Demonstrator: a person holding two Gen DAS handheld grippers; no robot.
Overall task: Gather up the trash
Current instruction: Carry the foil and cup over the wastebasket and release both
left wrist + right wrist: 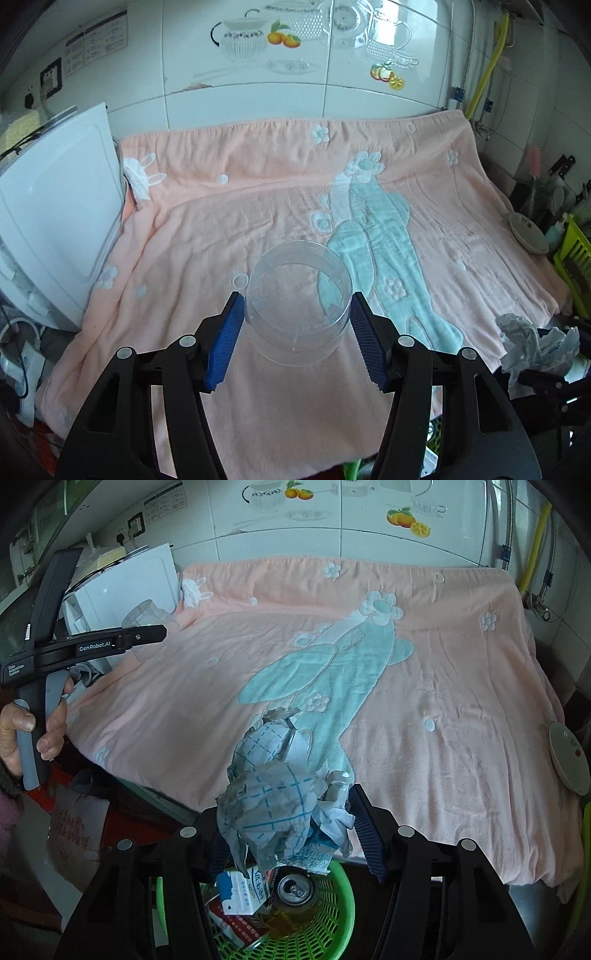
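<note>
Both handheld tools are built alike: the left gripper (297, 339) and the right gripper (291, 834) each have glossy black angular finger arms studded with round silver pivot screws and tipped with ribbed blue pads (224, 347). Seen side-on, the left tool's black body carries white "GenRobot.AI" lettering, a small white label and a grey trigger and grip strip. The person's left hand (26, 738) emerges from a dark knitted cuff over a pinkish sleeve.
</note>
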